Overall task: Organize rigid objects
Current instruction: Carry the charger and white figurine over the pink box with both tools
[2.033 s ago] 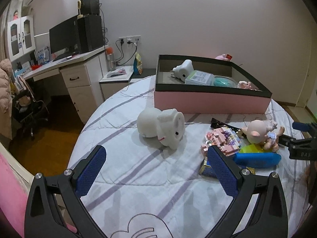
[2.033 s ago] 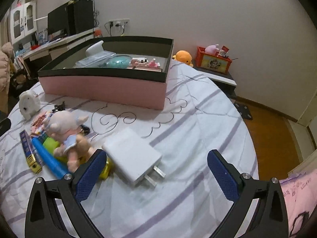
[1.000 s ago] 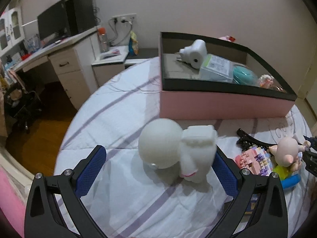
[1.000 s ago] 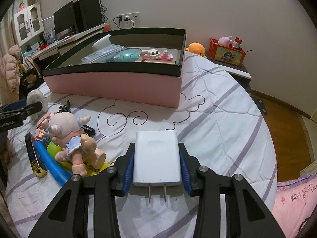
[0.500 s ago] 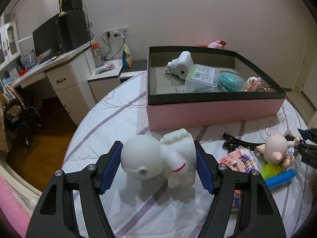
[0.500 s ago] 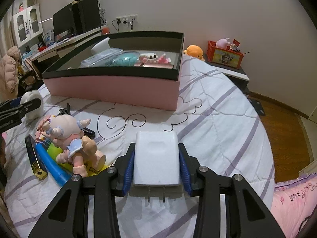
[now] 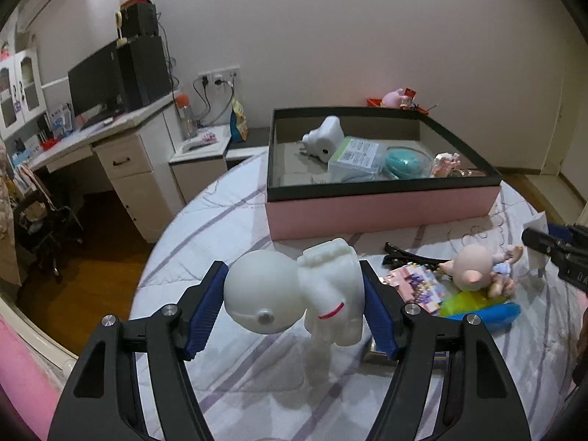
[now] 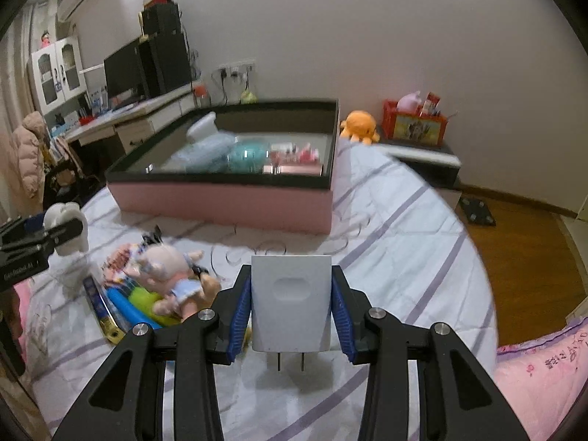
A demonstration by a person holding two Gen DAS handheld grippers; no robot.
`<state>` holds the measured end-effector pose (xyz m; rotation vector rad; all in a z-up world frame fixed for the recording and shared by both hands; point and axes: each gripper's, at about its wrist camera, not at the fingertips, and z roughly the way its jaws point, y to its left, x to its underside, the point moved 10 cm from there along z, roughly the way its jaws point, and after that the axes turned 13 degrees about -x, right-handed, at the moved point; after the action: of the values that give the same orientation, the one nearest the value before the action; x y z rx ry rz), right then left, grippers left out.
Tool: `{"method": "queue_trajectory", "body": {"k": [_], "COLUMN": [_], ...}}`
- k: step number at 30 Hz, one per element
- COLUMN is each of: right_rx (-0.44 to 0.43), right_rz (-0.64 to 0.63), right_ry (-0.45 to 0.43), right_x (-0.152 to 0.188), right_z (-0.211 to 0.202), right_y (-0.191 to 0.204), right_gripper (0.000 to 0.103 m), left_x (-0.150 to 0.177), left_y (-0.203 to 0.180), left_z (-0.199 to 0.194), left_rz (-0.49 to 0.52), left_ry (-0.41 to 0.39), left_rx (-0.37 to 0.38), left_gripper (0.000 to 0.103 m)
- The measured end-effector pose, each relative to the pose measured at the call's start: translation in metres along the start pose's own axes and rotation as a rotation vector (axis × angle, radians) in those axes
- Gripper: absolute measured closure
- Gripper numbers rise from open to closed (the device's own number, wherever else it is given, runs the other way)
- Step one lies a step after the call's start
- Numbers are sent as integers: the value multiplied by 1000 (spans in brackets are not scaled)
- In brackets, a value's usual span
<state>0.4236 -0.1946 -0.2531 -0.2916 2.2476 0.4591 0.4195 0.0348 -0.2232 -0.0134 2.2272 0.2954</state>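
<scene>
Now both pickups are done: a second ago the left claw (image 7: 294,303) gaped around the white figure (image 7: 294,294); it has clamped on it and lifted it off the bed (image 7: 228,220). The right claw (image 8: 291,307) stays clenched on the charger (image 8: 290,305), also raised, I think. Both look bound for the box (image 7: 382,205), still well ahead.

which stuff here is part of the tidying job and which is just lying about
In the job:
- white figurine, in left hand-held gripper
- charger, in right hand-held gripper
- pink box
- doll
- block set

Lying about:
- monitor
- orange plush
- red crate
</scene>
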Motion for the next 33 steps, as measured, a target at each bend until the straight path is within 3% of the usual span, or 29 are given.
{"method": "queue_trajectory", "body": {"k": [7,15,25,33], "right_rx": [-6,-67,-124,-132], "right_rz": [-21,-78,-138,-164], "right_ry": [-119,-254,-291,-318], "right_x": [-22,-52,-83,-116], "right_z": [-32,-67,-70,-54], "right_y": [19,67,104,107], "right_gripper": [62,62,62,62], "left_x": [-17,-39,-81,-114], "left_y": [-9,-13,-17,-11], "left_z": [-45,-81,-105,-89], "left_rz": [-29,-78,-80,-110], "left_ry": [-99,-196,-292,-329], "left_rx": [47,54,43,8], "left_gripper": [32,32,32,32]}}
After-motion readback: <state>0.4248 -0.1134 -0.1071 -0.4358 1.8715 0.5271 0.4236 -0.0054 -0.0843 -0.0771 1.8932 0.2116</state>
